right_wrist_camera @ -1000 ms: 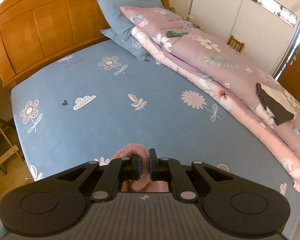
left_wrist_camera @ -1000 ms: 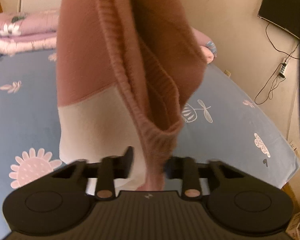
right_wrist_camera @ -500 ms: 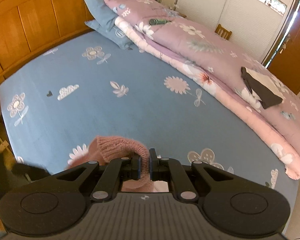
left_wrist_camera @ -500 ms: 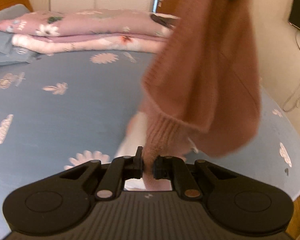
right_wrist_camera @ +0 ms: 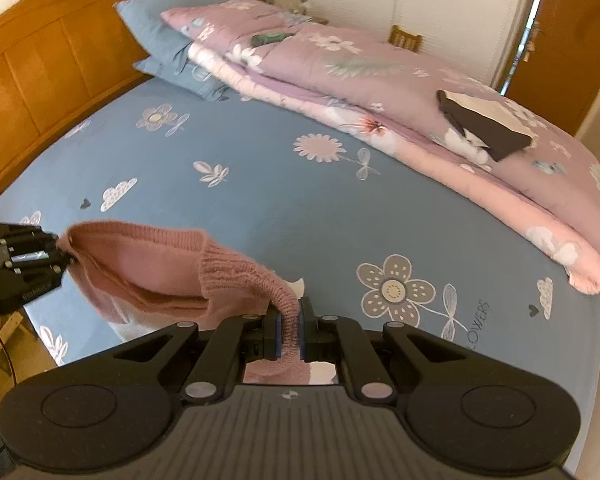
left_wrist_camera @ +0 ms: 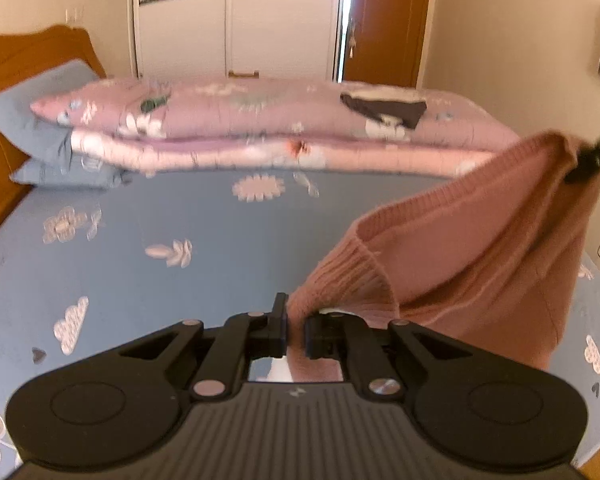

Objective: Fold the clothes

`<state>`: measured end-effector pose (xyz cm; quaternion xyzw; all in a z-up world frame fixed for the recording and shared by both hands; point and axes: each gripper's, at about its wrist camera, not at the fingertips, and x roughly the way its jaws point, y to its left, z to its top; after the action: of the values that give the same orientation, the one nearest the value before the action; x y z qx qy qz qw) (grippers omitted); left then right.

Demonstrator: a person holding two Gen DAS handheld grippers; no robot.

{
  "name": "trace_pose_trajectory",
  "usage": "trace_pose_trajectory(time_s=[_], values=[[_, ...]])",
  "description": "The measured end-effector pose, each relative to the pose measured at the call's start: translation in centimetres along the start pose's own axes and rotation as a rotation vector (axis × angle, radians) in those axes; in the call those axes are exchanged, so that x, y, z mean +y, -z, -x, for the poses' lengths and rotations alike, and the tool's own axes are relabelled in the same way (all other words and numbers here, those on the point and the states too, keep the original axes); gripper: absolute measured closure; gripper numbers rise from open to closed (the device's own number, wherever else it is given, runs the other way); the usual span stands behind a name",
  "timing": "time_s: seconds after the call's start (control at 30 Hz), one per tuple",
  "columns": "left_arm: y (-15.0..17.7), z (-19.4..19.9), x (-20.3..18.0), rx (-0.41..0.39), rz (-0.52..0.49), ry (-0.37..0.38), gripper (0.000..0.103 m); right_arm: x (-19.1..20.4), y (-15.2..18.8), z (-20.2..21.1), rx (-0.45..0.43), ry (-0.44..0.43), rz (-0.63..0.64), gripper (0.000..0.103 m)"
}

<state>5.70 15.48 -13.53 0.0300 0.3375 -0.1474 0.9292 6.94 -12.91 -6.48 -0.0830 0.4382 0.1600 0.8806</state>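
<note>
A pink knitted sweater (left_wrist_camera: 480,256) hangs in the air above the blue flowered bed sheet (left_wrist_camera: 160,248), stretched between both grippers. My left gripper (left_wrist_camera: 296,330) is shut on a ribbed edge of the sweater. At the right edge of the left wrist view, the other gripper's tip (left_wrist_camera: 592,156) pinches the far corner. In the right wrist view my right gripper (right_wrist_camera: 290,334) is shut on a ribbed band of the sweater (right_wrist_camera: 160,268), and the left gripper (right_wrist_camera: 66,258) grips the opposite end at the left. A white lower part of the sweater peeks out below the jaws.
A folded pink and purple quilt (right_wrist_camera: 380,92) lies along the far side of the bed with a dark garment (right_wrist_camera: 484,128) on it. Blue pillows (right_wrist_camera: 172,40) lean against the wooden headboard (right_wrist_camera: 40,72). A white wardrobe (left_wrist_camera: 236,36) and brown door (left_wrist_camera: 384,20) stand behind.
The left gripper closed on the sweater's ribbed edge and rose, tilting up toward the wardrobe. The sweater went from hanging bunched to being spread between the two grippers, which moved apart.
</note>
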Motion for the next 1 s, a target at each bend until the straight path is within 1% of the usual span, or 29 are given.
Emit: trace_pose_trajectory(time_s=[0.13, 0.23, 0.33, 0.53, 0.7, 0.83, 1.0], values=[[-2.0, 0.1, 0.0, -0.026, -0.003, 0.008, 0.098, -0.6, 0.9, 1.3, -0.025, 0.004, -0.03, 0.093], [-3.1, 0.9, -0.4, -0.055, -0.026, 0.008, 0.098, -1.1, 1.5, 2.3, -0.045, 0.016, -0.043, 0.093], [-3.9, 2.2, -1.4, -0.094, -0.056, 0.002, 0.098, -1.8, 2.2, 3.6, -0.077, 0.036, -0.068, 0.093], [-5.6, 4.7, -2.6, -0.167, -0.059, 0.022, 0.098, -2.9, 3.5, 6.1, -0.124, 0.06, -0.118, 0.093], [-6.7, 6.3, -3.3, -0.211, -0.068, 0.04, 0.098, -3.2, 4.5, 7.9, -0.155, 0.083, -0.133, 0.093], [-7.0, 7.3, -3.8, -0.235, -0.075, 0.035, 0.098, -3.4, 4.9, 9.4, -0.192, 0.092, -0.151, 0.093], [-7.3, 8.9, -4.1, -0.262, -0.062, 0.034, 0.098, -2.9, 5.1, 11.6, -0.243, 0.11, -0.132, 0.093]])
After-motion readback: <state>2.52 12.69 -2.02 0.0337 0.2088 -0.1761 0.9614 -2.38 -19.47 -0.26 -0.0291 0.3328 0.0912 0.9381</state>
